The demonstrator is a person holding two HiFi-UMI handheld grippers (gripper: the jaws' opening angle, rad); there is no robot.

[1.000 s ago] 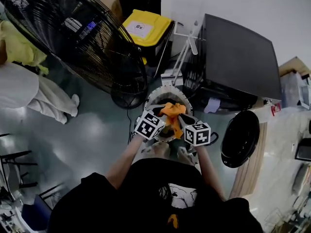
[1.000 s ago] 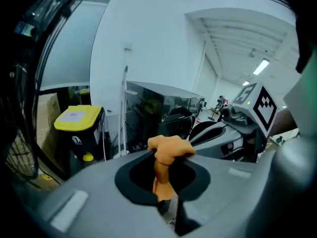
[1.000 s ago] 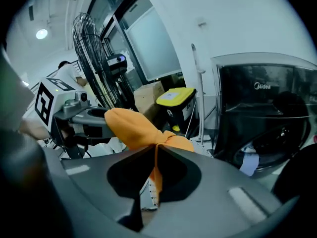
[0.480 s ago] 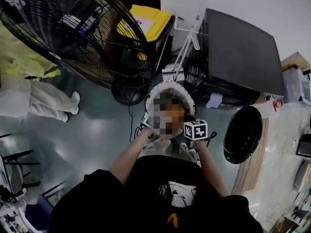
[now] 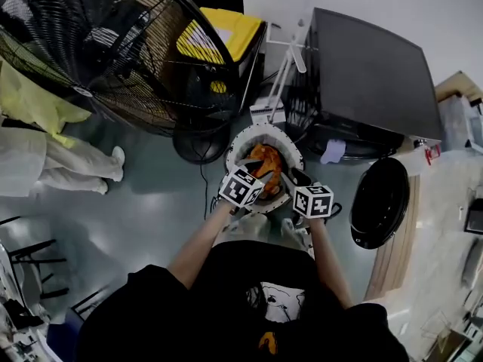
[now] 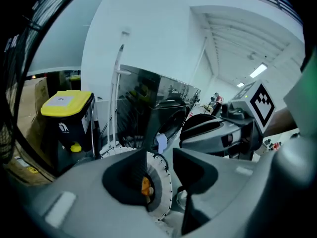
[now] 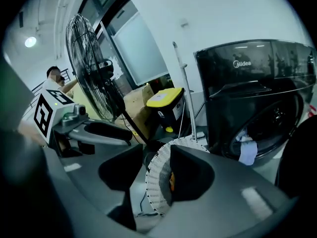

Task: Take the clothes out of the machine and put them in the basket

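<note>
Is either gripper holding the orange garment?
No, the orange garment lies in the white basket; left gripper and right gripper stand open.

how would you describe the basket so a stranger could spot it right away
Find the big black washing machine at the right; on the floor just left of its open door stands the basket. It's the only round white perforated tub, with orange clothes inside, unlike the yellow-lidded black bin beyond it.

- White basket (image 5: 235, 143) sits at frame centre; orange clothes (image 5: 266, 164) lie inside.
- Left gripper (image 5: 253, 173) hovers at its 7 o'clock, right gripper (image 5: 296, 181) at 5 o'clock.
- Black machine (image 5: 370, 81) stands at 2 o'clock, door (image 5: 379, 202) open.
</note>
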